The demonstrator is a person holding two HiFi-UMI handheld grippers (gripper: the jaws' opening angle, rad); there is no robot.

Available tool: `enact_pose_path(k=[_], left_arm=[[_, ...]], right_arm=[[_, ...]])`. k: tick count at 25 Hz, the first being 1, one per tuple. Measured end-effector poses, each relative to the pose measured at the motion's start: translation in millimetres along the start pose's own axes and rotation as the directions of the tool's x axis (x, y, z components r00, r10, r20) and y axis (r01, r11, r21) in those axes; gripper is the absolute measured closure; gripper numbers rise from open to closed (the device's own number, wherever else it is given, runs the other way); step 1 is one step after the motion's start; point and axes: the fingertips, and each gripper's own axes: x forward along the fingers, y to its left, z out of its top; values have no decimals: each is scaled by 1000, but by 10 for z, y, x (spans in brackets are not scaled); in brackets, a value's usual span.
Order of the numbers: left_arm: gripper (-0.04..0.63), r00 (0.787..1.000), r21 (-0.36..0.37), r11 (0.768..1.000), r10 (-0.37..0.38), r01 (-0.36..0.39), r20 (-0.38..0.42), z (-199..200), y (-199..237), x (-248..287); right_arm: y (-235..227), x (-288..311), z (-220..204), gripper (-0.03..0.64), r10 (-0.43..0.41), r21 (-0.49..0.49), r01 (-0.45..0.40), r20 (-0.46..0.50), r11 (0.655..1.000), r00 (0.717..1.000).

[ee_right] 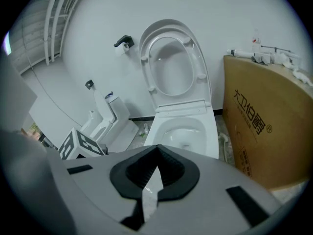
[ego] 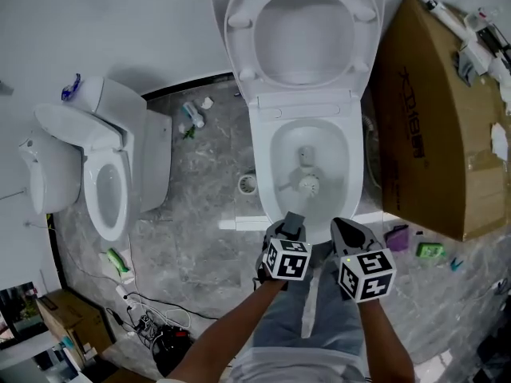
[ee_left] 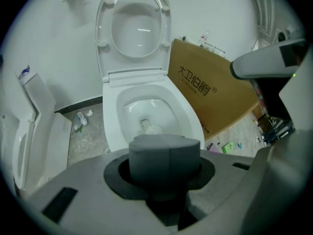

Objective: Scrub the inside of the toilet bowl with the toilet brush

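Observation:
The white toilet (ego: 307,134) stands with lid and seat raised, its bowl (ee_left: 146,114) open below me. The toilet brush's pale head (ego: 308,184) rests low inside the bowl, seen also as a brush head (ee_left: 150,128) in the left gripper view. My left gripper (ego: 292,223) is over the bowl's near rim, shut on the brush's grey handle (ee_left: 164,156), which fills the space between its jaws. My right gripper (ego: 350,234) hovers just to the right of it, shut with nothing held; its fingertips (ee_right: 157,150) meet in front of the toilet (ee_right: 182,126).
A big cardboard box (ego: 431,118) leans right of the toilet. A second white toilet (ego: 108,174) stands at the left. A floor drain (ego: 248,183), small bottles (ego: 192,118), a green item (ego: 429,250) and cables (ego: 152,321) lie on the grey marbled floor.

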Motion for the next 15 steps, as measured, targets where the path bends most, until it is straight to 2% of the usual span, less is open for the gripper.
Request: enact_pose_path(k=[7, 15], left_arm=[[437, 991, -52, 999, -4, 11, 134, 279, -122, -781], [437, 951, -77, 997, 19, 5, 308, 659, -163, -1782]], right_arm=[[317, -532, 356, 618, -14, -58, 18, 58, 998, 998], [806, -1119, 735, 618, 7, -120, 11, 146, 993, 989]])
